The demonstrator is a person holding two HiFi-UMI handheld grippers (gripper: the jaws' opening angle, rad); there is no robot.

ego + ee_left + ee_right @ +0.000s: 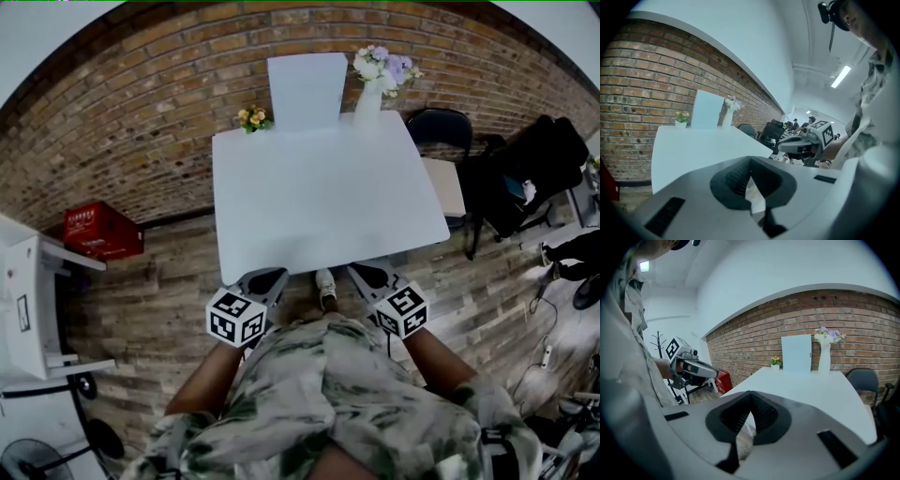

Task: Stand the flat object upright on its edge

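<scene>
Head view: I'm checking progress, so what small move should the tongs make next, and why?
Probably just rest both where they are. The pale flat rectangular board already stands upright at the far edge of the white table, while the left tongs and right tongs sit shut and empty at its near edge.

Head view looks steeply down from above onto the white table point(319, 197). Both gripper views sit low beyond its near edge, facing the brick wall point(141, 112); all three share the table and white panel point(306, 91).
</scene>
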